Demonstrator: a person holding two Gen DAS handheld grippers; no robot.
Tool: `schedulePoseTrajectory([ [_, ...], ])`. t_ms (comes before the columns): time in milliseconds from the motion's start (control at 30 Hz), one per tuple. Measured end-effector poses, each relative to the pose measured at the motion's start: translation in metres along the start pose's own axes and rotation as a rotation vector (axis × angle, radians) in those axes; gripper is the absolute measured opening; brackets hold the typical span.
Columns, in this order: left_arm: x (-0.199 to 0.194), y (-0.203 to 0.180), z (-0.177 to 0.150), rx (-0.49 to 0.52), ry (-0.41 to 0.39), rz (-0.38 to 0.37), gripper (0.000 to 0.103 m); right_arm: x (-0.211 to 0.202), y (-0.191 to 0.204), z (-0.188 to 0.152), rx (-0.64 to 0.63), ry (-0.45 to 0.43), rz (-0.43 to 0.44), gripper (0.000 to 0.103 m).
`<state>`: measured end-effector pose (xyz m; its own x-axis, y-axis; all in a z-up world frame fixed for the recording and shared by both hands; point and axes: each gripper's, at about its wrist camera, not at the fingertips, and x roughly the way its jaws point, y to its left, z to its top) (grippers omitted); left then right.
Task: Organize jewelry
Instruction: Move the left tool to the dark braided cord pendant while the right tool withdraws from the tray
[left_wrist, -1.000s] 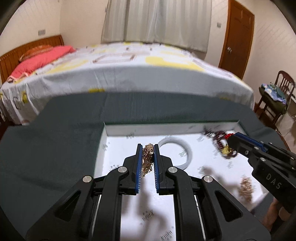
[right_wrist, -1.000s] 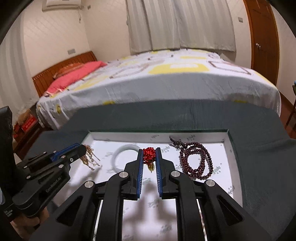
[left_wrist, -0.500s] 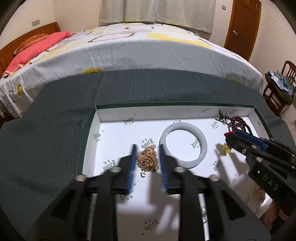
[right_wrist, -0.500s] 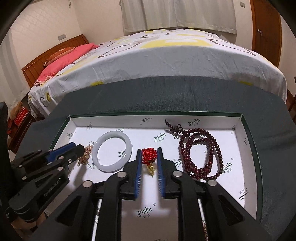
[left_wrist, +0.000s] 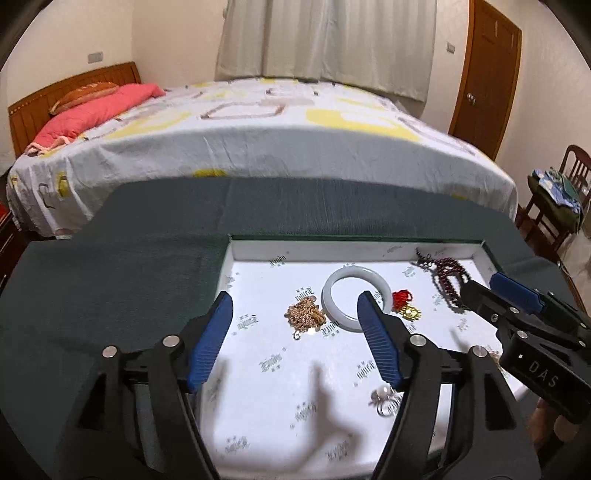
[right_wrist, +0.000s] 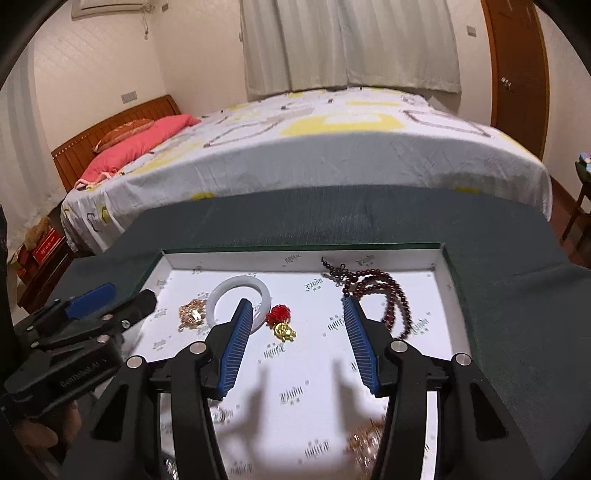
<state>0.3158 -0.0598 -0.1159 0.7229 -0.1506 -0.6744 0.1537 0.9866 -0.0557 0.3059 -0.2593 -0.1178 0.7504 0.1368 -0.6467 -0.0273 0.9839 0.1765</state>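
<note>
Gold chain heaped beside white bangle in tray; left gripper and right gripper poised above, jaws wide, empty.

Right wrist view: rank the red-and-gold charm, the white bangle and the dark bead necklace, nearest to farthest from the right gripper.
From the right gripper:
1. Red-and-gold charm, just left of centre between the open fingers.
2. White bangle, left, partly behind the left finger.
3. Dark bead necklace, right, towards the tray's far corner; close to the bangle's rank.

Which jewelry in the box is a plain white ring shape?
The white bangle. It is one smooth white hoop; the gold chain is a heap, and the dark red beads are a string.
</note>
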Motion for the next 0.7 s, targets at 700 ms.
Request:
schedulePoseTrajectory([
  [700, -0.078, 0.000, -0.080, 0.024, 0.002, 0.013, 0.069, -0.079, -0.002, -0.088, 0.000, 0.027, -0.018, 0.051],
])
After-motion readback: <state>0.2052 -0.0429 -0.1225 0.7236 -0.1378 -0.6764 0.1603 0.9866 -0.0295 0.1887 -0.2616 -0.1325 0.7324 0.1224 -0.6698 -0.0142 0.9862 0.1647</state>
